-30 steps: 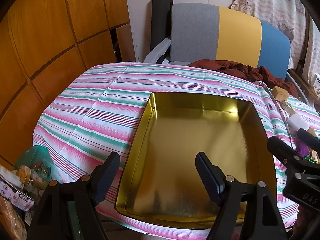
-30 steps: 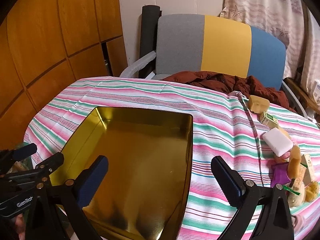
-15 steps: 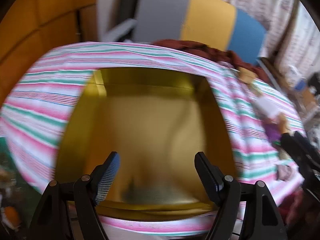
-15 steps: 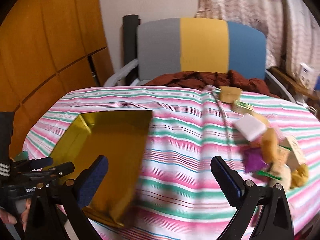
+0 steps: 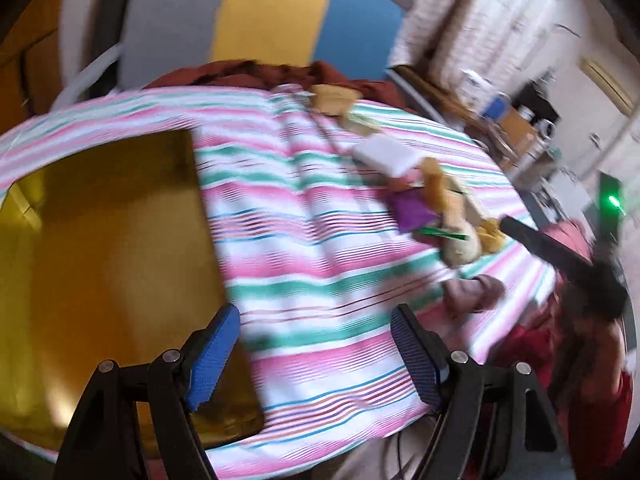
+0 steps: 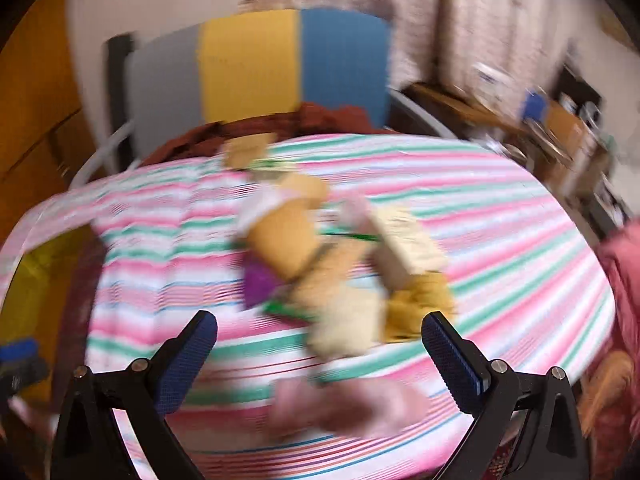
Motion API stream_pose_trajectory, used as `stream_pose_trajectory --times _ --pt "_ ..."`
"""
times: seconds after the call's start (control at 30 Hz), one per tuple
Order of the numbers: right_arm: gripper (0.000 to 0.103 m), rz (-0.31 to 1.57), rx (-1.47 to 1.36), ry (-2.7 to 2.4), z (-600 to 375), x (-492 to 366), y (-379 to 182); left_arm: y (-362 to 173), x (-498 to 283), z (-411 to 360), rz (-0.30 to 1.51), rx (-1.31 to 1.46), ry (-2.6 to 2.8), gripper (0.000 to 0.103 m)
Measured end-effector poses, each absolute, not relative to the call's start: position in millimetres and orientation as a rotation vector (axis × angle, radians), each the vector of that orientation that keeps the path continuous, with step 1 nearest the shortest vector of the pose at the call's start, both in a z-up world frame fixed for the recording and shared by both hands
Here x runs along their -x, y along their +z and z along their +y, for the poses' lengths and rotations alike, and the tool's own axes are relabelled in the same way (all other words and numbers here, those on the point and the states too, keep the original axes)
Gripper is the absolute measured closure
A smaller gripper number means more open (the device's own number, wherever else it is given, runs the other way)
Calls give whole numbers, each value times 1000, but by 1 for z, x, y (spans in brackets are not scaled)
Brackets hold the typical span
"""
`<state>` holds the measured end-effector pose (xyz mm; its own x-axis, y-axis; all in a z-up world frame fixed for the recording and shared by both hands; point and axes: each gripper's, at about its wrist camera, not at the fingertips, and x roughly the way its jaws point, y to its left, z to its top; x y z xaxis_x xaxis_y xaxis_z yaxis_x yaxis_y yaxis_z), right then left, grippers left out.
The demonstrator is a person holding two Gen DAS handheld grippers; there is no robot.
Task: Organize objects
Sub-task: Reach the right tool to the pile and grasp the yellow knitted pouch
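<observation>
A gold metal tray (image 5: 100,260) lies on the striped tablecloth at the left; its edge shows in the right wrist view (image 6: 36,276). A blurred pile of small objects (image 6: 332,256), tan, purple, white and yellow, lies on the cloth; it sits right of centre in the left wrist view (image 5: 440,208). A pink soft item (image 6: 344,404) lies nearest me. My left gripper (image 5: 316,356) is open and empty over the cloth by the tray's right edge. My right gripper (image 6: 320,360) is open and empty just short of the pile.
A grey, yellow and blue chair (image 6: 256,68) stands behind the table with a dark red cloth (image 5: 260,74) on its seat. Wooden panels (image 6: 28,92) are at the left. Cluttered shelves (image 6: 560,120) are at the right. The table edge (image 5: 320,436) is near me.
Both grippers have swung to the right, away from the tray and toward the pile of small objects. Both stay open. The views are now motion-blurred.
</observation>
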<state>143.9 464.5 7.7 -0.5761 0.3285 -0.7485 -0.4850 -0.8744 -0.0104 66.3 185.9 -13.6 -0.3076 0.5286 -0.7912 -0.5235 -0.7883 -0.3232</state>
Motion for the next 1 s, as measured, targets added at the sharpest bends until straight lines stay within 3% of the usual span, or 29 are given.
stream_pose_trajectory --times 0.2,0.3,0.43,0.57,0.6,1.0 --pt "2 560 1103 2304 545 -149 -12 -19 -74 239 73 1235 2043 21" --pt "22 681 1132 2277 569 -146 -29 -25 -79 261 93 1223 2001 19" --pt "32 693 1156 2248 578 -145 -45 -32 -89 294 170 1205 1945 0" --pt "48 750 1166 2263 585 -143 -55 -38 -100 323 213 1157 1911 0" --pt "61 728 1172 2262 584 -142 -56 -39 -102 330 223 1141 1904 0" --pt "65 730 992 2343 583 -156 -37 -59 -129 409 409 1005 1827 0"
